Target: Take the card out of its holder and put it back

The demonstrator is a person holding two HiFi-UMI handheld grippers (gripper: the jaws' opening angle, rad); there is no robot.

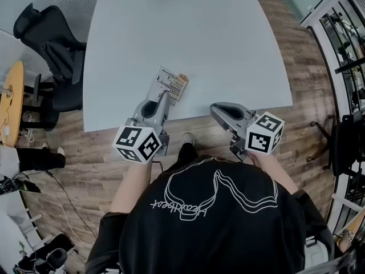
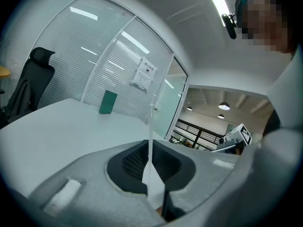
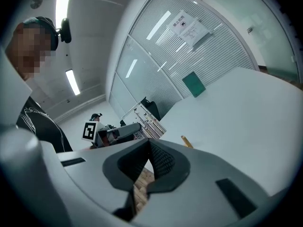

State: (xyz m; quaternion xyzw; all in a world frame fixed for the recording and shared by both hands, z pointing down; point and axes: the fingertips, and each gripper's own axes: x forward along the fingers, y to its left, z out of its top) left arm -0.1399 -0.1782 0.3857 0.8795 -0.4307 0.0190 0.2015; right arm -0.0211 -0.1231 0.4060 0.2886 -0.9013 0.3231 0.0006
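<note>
Above the white bench [image 1: 188, 39], mid-frame, your left gripper [image 1: 162, 100] is clamped on the card holder [image 1: 180, 80]. The right gripper [image 1: 216, 109] is closed and empty. Open it, then pinch the card [image 1: 169, 86] squarely and pull straight.

Black T-shirt [image 1: 228, 233], white print [image 1: 212, 196], grey left hand-held gripper [image 1: 165, 97], grey right hand-held gripper [image 1: 215, 108]

Seen from the head: left gripper [image 1: 163, 100] points toward 1 o'clock, jaws pinched on the card [image 1: 169, 84], which shows edge-on between the pads in its own view. The bare left forearm [image 1: 132, 178] trails back toward 7 o'clock. The right gripper [image 1: 215, 111] points toward 10 o'clock, pads meeting at the tip, apparently on nothing. The right hand [image 1: 263, 160] grips below its marker cube [image 1: 263, 133].
</note>
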